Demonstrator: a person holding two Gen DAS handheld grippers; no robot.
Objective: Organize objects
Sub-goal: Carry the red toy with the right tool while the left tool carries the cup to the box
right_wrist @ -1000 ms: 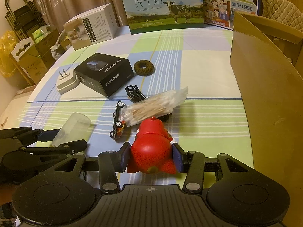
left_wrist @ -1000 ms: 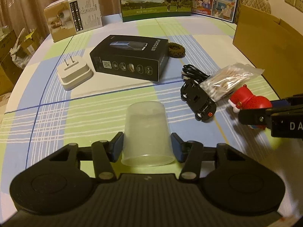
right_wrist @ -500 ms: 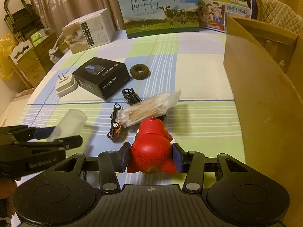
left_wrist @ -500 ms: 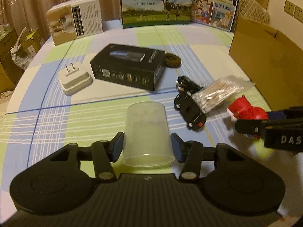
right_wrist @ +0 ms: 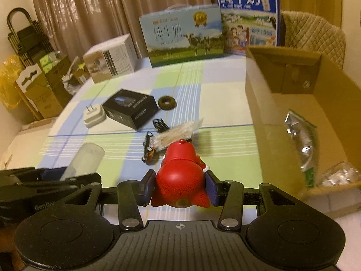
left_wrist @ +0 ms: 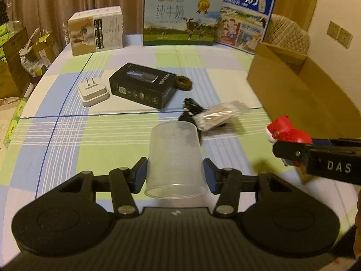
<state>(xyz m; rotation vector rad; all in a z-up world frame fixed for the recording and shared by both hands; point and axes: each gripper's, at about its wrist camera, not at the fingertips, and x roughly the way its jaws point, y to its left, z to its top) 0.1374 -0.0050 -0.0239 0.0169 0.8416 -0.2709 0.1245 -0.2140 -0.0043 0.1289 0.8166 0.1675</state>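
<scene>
My left gripper [left_wrist: 175, 176] is shut on a clear plastic cup [left_wrist: 174, 158], held off the table; the cup also shows in the right wrist view [right_wrist: 83, 160]. My right gripper [right_wrist: 180, 187] is shut on a red toy figure [right_wrist: 180, 176], raised above the table beside the open cardboard box [right_wrist: 293, 122]; the toy shows at the right of the left wrist view [left_wrist: 286, 133]. On the checked tablecloth lie a black product box [left_wrist: 142, 88], a white plug adapter [left_wrist: 92, 91], a brown ring [left_wrist: 183, 83], a black cable [left_wrist: 191, 108], a bag of cotton swabs [left_wrist: 218, 115] and a toy car [right_wrist: 148, 150].
The cardboard box holds a silver-green packet [right_wrist: 302, 140] and crinkled clear plastic [right_wrist: 338, 174]. Two milk cartons [left_wrist: 180, 18] and a white-brown box [left_wrist: 97, 32] stand at the table's far edge. Boxes and bags [left_wrist: 13, 52] crowd the floor to the left.
Both grippers have risen with the cup and the red toy in them. The right gripper has moved toward the cardboard box, whose inside now shows.
</scene>
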